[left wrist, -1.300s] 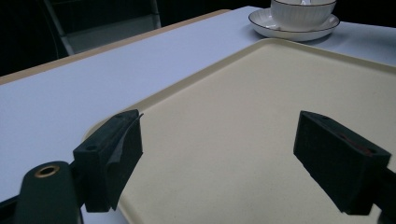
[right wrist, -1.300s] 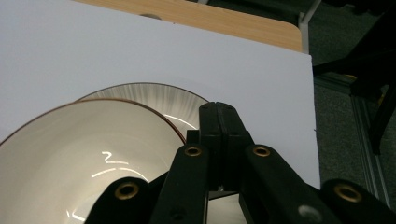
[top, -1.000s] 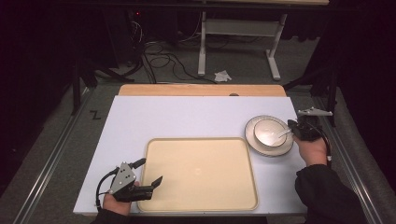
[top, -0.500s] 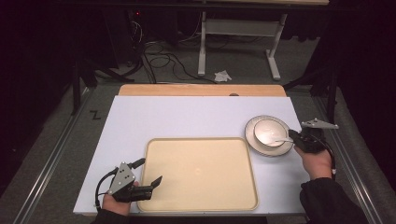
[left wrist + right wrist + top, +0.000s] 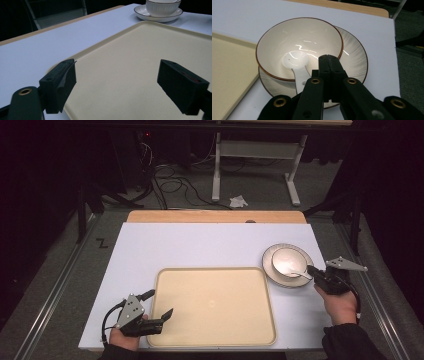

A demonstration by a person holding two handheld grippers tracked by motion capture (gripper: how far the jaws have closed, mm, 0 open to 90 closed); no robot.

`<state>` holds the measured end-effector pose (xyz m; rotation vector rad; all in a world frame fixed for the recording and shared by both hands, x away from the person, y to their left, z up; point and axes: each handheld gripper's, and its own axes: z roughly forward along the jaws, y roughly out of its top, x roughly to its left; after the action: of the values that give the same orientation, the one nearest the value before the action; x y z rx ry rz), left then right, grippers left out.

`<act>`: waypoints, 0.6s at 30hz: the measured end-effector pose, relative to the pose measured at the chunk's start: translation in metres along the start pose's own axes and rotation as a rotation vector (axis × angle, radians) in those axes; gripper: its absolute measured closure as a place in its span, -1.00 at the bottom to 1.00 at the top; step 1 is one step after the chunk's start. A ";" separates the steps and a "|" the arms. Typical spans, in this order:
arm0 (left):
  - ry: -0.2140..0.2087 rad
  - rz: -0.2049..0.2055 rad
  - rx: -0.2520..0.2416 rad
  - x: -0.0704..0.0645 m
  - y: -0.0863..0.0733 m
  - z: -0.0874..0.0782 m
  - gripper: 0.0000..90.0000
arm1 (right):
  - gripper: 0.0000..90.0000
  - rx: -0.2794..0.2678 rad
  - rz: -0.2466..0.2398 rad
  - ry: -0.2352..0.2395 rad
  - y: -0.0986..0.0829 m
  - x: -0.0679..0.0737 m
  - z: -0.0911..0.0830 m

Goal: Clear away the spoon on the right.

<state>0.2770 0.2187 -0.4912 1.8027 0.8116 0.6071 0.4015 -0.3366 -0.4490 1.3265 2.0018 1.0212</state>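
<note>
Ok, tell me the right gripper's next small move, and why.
Probably open the right gripper and shift it onto the spoon's handle. Its jaws look shut with the handle lying just beside them, not between them, while the spoon rests in the bowl on the plate.

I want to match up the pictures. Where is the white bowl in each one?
High view: white ceramic bowl at right, on its plate.
Left gripper view: bowl at top right.
Right gripper view: bowl centre.
Shared landmark: cream plastic tray beside the bowl.
</note>
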 end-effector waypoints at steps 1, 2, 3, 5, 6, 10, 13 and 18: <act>0.000 0.001 0.001 0.000 0.000 0.000 -0.65 | 1.00 -0.006 -0.005 0.005 -0.001 0.001 -0.001; 0.000 0.000 0.000 0.000 0.000 0.000 -0.65 | 1.00 -0.011 -0.012 0.007 -0.001 0.002 -0.002; 0.000 0.001 0.001 0.000 0.000 0.000 -0.65 | 1.00 -0.014 -0.006 0.014 -0.002 0.004 -0.003; 0.000 -0.001 0.001 0.000 0.000 0.000 -0.65 | 1.00 -0.026 -0.007 0.022 -0.003 0.006 -0.004; 0.001 -0.003 0.000 0.000 0.000 0.000 -0.65 | 1.00 -0.027 -0.004 0.025 -0.004 0.007 -0.005; 0.003 -0.005 -0.001 0.001 0.000 0.000 -0.65 | 1.00 -0.038 -0.012 0.033 -0.006 0.011 -0.006; 0.004 -0.005 -0.001 0.000 -0.001 0.000 -0.65 | 1.00 -0.044 -0.009 0.032 -0.007 0.012 -0.008; 0.004 -0.006 0.001 0.001 -0.001 0.000 -0.65 | 1.00 -0.064 -0.018 0.014 -0.008 0.012 -0.011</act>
<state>0.2777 0.2196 -0.4922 1.7996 0.8201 0.6072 0.3841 -0.3310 -0.4495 1.2686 1.9711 1.0803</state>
